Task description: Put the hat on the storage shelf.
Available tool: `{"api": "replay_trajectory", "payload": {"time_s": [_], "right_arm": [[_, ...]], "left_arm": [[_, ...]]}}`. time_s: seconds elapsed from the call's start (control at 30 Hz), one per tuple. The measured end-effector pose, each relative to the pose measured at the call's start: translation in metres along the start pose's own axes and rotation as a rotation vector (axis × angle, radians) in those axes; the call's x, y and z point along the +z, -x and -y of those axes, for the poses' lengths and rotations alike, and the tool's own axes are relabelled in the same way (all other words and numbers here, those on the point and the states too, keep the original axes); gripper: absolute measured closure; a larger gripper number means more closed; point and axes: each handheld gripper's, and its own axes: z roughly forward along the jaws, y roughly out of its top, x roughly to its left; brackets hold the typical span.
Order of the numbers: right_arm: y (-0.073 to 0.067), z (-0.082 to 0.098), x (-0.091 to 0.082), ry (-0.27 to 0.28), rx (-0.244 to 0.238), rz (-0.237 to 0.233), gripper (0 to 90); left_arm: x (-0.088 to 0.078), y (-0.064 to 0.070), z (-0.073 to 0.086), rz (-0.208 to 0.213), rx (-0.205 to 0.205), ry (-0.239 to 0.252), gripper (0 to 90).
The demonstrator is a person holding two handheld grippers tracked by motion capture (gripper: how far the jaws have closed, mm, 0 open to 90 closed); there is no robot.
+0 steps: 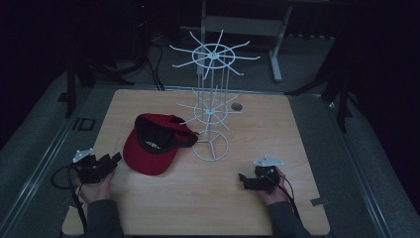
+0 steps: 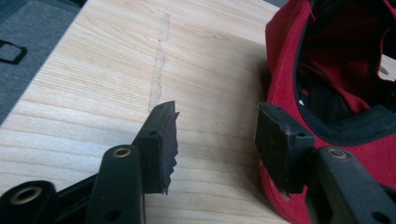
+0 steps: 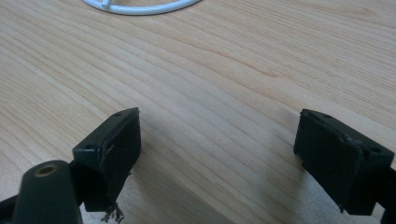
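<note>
Dim, murky high view — gripper views brighter, evenly lit

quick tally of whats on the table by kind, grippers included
red cap: 1
white wire rack: 1
grippers: 2, the left gripper and the right gripper
total: 4

Red baseball cap point(image 1: 151, 145) on wooden worktop point(image 1: 208, 198), left of centre. White wire rack point(image 1: 212, 99) just right, base touching cap. Left tongs point(image 1: 115, 158) near cap's left edge; right tongs point(image 1: 242, 179) well apart, front right.
</note>
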Motion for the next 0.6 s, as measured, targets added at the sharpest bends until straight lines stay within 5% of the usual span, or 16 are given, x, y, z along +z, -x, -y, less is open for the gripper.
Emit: {"api": "replay_trajectory", "payload": {"time_s": [0.6], "right_arm": [[0.0002, -0.0003, 0.0003, 0.0, -0.002, -0.002, 14.7]], "left_arm": [[-0.0059, 0.005, -0.0053, 0.013, 0.023, 0.02, 49.7]]}}
